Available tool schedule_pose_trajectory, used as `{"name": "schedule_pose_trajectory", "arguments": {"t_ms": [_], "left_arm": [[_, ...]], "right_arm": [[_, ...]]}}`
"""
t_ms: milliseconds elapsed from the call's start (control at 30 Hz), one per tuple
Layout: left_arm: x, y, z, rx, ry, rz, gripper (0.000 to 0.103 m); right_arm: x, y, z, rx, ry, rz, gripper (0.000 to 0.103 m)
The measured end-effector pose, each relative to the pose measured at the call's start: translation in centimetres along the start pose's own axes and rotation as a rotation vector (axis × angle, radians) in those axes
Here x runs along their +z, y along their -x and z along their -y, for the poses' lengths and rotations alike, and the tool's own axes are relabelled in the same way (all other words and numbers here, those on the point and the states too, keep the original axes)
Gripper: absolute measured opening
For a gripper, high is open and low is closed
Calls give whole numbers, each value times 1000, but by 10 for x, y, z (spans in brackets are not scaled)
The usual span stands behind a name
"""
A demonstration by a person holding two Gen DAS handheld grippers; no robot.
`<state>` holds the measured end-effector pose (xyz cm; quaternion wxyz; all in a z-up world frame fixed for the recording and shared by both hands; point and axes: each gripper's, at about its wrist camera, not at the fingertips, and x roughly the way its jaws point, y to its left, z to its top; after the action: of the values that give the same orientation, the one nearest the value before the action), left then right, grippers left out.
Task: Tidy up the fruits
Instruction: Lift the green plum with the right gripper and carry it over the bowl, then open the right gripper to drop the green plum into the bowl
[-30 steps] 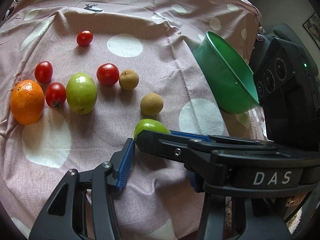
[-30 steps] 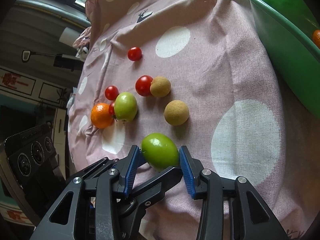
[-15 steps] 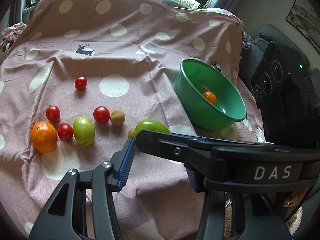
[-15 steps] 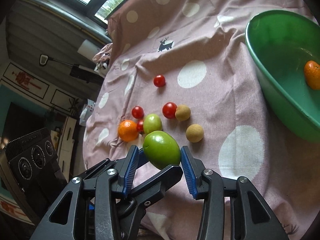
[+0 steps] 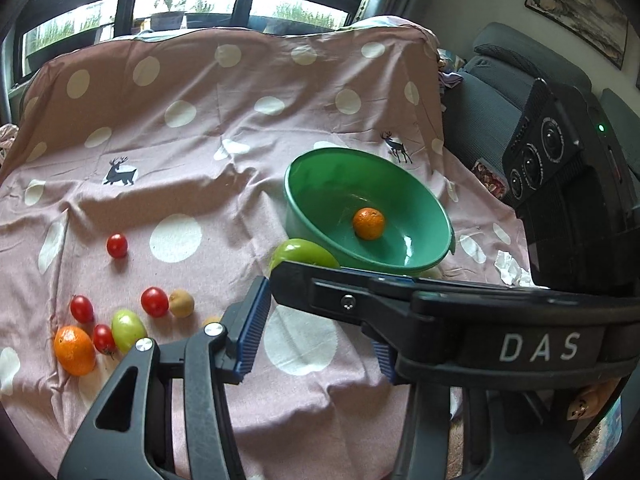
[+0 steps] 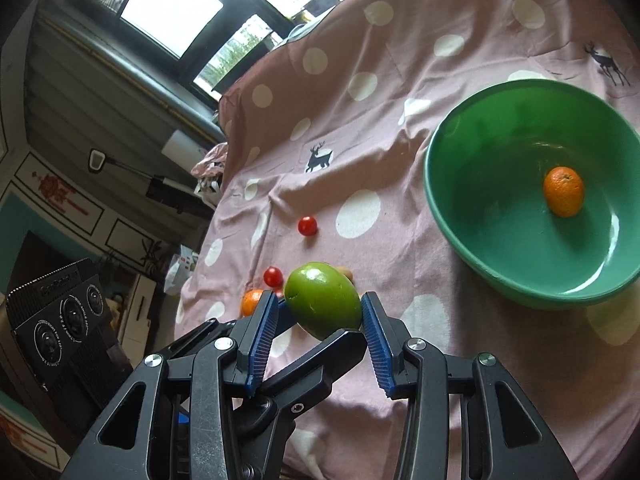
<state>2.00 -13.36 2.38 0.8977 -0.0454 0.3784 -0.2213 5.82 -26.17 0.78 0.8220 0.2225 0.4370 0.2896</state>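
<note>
My right gripper [image 6: 318,314] is shut on a green fruit [image 6: 323,300] and holds it in the air above the cloth, left of the green bowl [image 6: 460,216]. The bowl holds one orange [image 6: 563,191]. In the left wrist view the same green fruit [image 5: 302,254] shows behind the right gripper's finger [image 5: 360,300], next to the bowl [image 5: 304,216] with its orange [image 5: 368,223]. My left gripper [image 5: 316,344] is open and empty, with the right gripper's finger crossing in front of it. On the cloth lie an orange [image 5: 74,350], a green fruit [image 5: 128,330], several red tomatoes and brown fruits.
A pink polka-dot cloth [image 5: 200,128] covers the table. A black camera unit [image 5: 560,184] sits on the right in the left wrist view. A chair [image 5: 492,80] stands behind the table's right edge. Crumpled white paper [image 5: 510,272] lies by the bowl.
Both grippers have risen and pulled back from the cloth. The green fruit has been lifted with the right gripper and the bowl with its orange has come fully into view.
</note>
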Motion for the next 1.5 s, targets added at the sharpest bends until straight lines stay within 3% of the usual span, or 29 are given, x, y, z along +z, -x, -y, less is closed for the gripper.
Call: {"name": "schedule_pose_trajectory", "arguments": {"t_ms": [367,633,1500], "left_arm": [[22,-27,43,-90,-111,5,47],[30,-56,64,-162,-141,-34,46],[34,-107,79,-280,-116,-143,44]], "right_arm": [[10,41,40,-22,-103,123,46],[11,56,70,-71,-189,168,46],[10,70,108,-200,-310,220,46]]}}
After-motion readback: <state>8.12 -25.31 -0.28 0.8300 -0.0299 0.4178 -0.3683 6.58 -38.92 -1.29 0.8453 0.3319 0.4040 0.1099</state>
